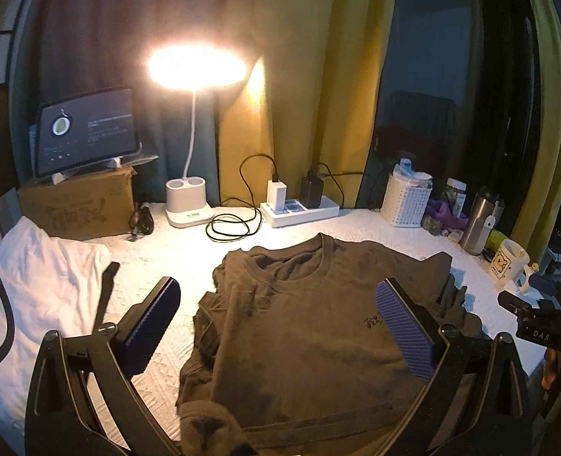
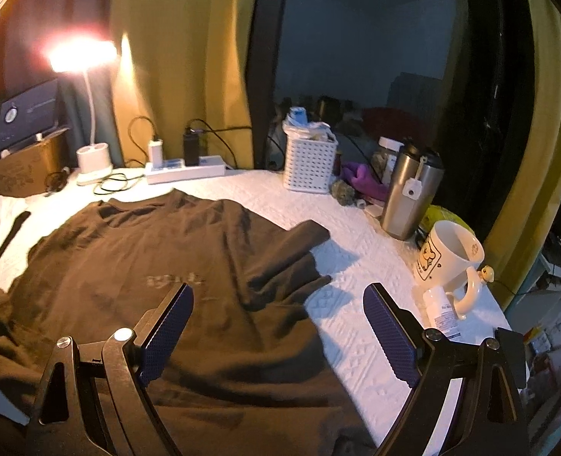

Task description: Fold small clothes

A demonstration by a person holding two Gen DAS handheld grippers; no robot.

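Your left gripper [image 1: 276, 326] hangs right over the brown T-shirt [image 1: 311, 326], its blue-padded fingers [image 1: 149, 328] spread wide and holding nothing; the shirt's chest fills the gap between them, the small printed logo just inside the right-hand pad. Your right gripper [image 2: 278, 336] is spread wide too, empty, and it straddles the shirt's right edge: one pad sits over brown cloth, the other over the bare white table cover [image 2: 356, 266]. One shirt only, lying face up, collar pointing away from you toward the curtains [image 1: 292, 106], one sleeve [image 2: 299, 239] flopped out to the right and the left side bunched in folds. You've got one white cloth [image 1: 41, 277] crumpled at the far left, well apart from the shirt. Along the back I count one lit desk lamp [image 1: 189, 205], one tablet [image 1: 84, 131] on one cardboard box [image 1: 79, 205], one power strip [image 1: 299, 211] with two chargers plugged in, one white basket [image 1: 406, 201], one steel tumbler [image 2: 409, 190] and one white mug [image 2: 451, 262].
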